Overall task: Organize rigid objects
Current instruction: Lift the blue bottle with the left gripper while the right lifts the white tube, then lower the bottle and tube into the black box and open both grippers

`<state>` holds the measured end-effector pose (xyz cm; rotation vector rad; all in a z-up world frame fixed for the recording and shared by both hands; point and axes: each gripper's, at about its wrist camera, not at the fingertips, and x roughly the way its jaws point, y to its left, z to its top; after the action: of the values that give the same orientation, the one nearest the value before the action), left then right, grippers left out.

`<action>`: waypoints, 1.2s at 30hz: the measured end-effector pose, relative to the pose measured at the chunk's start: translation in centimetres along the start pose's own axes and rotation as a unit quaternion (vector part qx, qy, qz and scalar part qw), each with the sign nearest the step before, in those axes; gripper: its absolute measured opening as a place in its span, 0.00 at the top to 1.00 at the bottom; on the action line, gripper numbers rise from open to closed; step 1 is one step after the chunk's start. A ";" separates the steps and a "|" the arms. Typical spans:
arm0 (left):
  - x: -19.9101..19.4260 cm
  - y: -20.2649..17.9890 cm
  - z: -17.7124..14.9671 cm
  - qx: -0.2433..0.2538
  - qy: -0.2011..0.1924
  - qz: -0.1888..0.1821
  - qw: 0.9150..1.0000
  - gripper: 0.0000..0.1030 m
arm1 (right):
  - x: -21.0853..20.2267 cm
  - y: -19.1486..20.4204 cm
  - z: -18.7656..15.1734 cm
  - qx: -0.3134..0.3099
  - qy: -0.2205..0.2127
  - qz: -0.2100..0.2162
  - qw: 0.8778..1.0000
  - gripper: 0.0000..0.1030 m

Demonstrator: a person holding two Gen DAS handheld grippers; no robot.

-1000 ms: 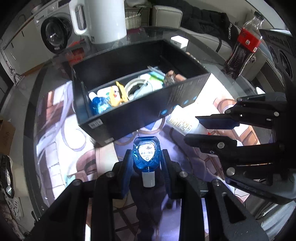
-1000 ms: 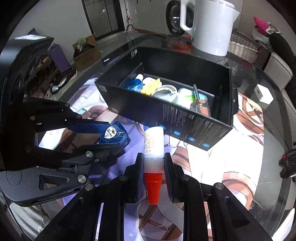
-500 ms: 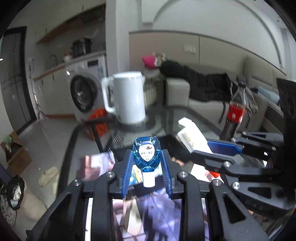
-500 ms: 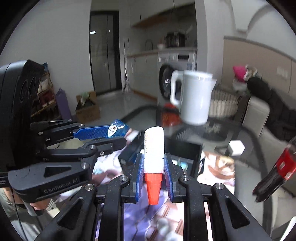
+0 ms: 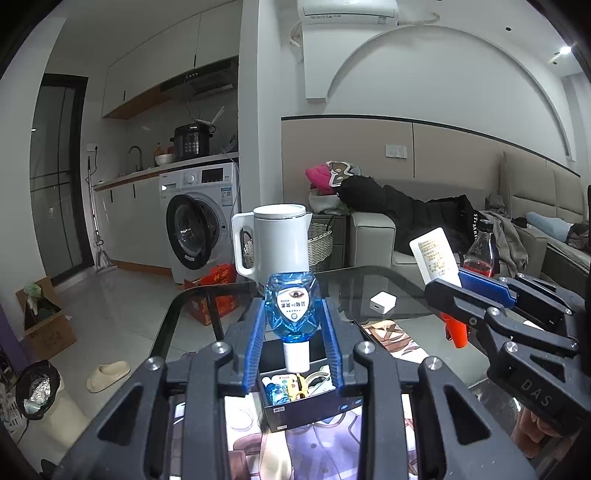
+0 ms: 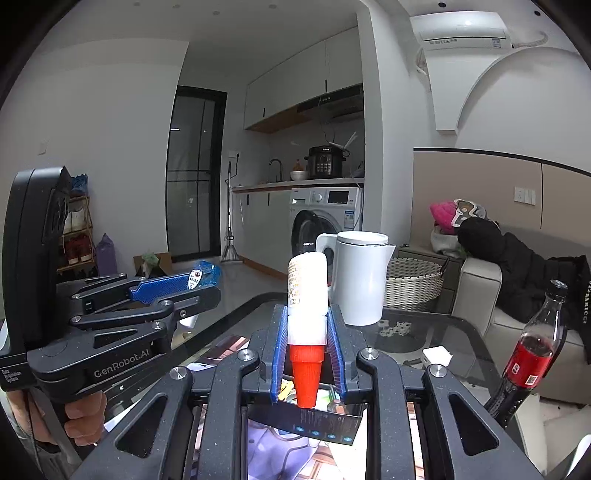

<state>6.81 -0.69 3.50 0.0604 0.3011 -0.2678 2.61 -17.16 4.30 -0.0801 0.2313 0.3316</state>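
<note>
Kitchen-lounge behind, glass bench point(image 5: 369, 280) below. Left claw point(image 5: 293, 341) clenched on blue bottle point(image 5: 293, 314), cap toward me, above near end of black box point(image 5: 306, 406). Right claw point(image 6: 308, 354) clenched on white tube point(image 6: 307, 291), red cap toward me, over same box. Judgement: tip each claw down over free gap, lower inside walls, release one at a time; avoid kettle point(image 5: 279, 240).

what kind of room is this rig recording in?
Most likely a small home apartment, with living room and kitchenette open to each other: a front-loading washing machine under a kitchen counter, a sofa strewn with clothes, and a wall air conditioner.
</note>
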 end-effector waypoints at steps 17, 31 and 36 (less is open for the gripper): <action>4.3 -0.2 1.0 -0.031 0.017 0.000 0.999 0.72 | 4.2 -1.2 1.5 0.019 0.025 0.004 0.999 0.80; 9.9 1.5 1.1 -0.078 0.040 0.006 0.996 0.72 | 10.6 -3.2 2.4 0.050 0.042 -0.010 0.998 0.80; 10.9 2.0 0.9 -0.092 0.058 0.008 0.994 0.72 | 11.9 -3.8 2.0 0.056 0.055 -0.011 0.997 0.80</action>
<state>17.60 -1.54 1.13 -0.1049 0.4390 -0.2196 15.19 -16.79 3.53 0.0091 0.3580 0.2915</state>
